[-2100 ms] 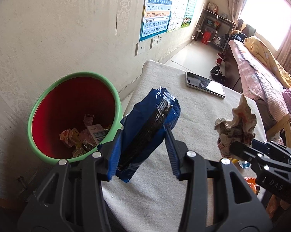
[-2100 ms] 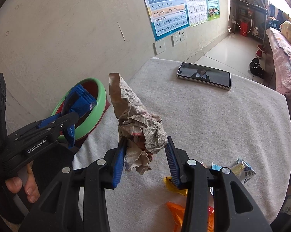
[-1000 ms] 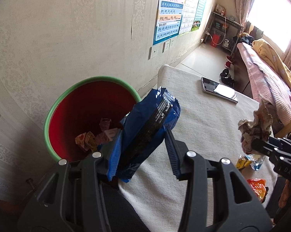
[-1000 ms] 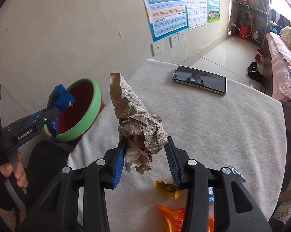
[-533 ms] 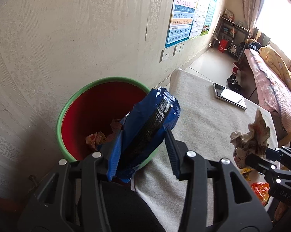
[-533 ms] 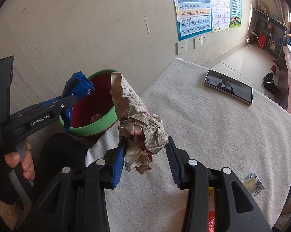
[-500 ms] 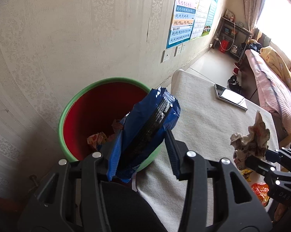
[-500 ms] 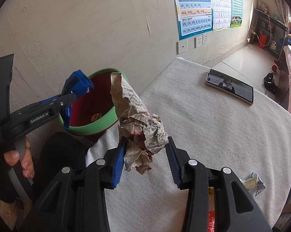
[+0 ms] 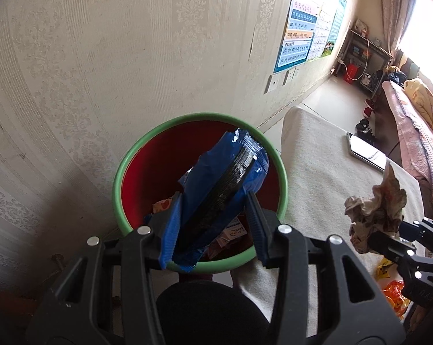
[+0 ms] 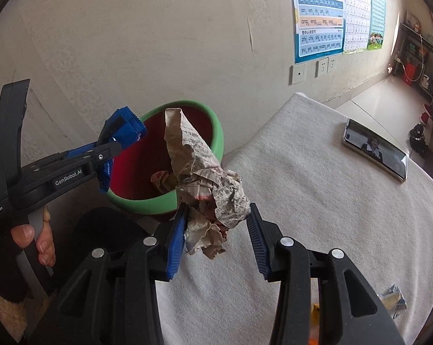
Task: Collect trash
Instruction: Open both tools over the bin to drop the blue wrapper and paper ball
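Blue foil catches the light first: a crinkled blue snack wrapper [image 9: 225, 189] stands clamped between the pads of the left claw [image 9: 210, 224], held above the open mouth of a red bin with a green rim [image 9: 124, 172]. Inside the bin lie a few bits of litter, among them a small printed carton [image 9: 235, 231]. The bin stands on the floor between the patterned wall [image 9: 101, 57] and the edge of the worktop [image 9: 317, 172], which is covered with a pale cloth.

The right claw [image 10: 215, 234] grips a crumpled wad of newspaper [image 10: 205, 184], its twisted tip pointing up; the wad hangs over the worktop's near corner, just beside the bin's rim. In the right wrist view a person's hand [image 10: 35, 238] grips the handle of the left tool.

Further along the worktop lies a phone [image 10: 374, 149] with its screen lit. Near the worktop's closer edge remain an orange wrapper [image 9: 394, 293], a yellow scrap [image 9: 384, 267] and a small silvery packet [image 10: 393, 302]. Charts [image 10: 319, 17] hang on the wall above the sockets [image 10: 327, 66], and a bed with a pink cover [image 9: 411, 143] stands beyond the worktop.
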A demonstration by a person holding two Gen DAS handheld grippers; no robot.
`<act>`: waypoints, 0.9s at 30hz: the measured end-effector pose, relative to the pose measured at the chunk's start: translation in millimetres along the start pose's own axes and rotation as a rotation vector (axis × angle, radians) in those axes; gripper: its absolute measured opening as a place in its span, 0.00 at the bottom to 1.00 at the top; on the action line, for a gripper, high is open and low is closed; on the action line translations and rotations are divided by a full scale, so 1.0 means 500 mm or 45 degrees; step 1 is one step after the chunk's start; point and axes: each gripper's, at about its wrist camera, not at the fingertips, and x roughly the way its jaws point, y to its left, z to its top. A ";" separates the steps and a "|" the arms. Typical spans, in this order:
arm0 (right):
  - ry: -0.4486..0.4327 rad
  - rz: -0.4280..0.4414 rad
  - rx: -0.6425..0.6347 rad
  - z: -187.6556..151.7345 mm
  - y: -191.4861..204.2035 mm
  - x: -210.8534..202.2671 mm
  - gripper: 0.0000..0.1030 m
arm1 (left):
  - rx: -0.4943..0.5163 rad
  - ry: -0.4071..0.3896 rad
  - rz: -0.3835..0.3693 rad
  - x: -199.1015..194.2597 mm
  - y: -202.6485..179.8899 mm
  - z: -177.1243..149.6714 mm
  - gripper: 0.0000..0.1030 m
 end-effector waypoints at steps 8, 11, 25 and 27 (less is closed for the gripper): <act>0.034 0.070 -0.066 0.072 0.064 0.077 0.40 | -0.137 0.039 0.005 0.034 0.051 0.026 0.41; 0.039 0.064 -0.093 0.084 0.082 0.097 0.40 | -0.146 0.034 0.016 0.038 0.056 0.033 0.41; -0.035 0.112 0.006 0.067 0.034 0.042 0.62 | -0.147 0.024 0.041 0.033 0.053 0.006 0.63; -0.048 0.076 0.021 0.053 -0.004 0.011 0.62 | -0.125 0.021 0.018 0.024 0.034 0.002 0.63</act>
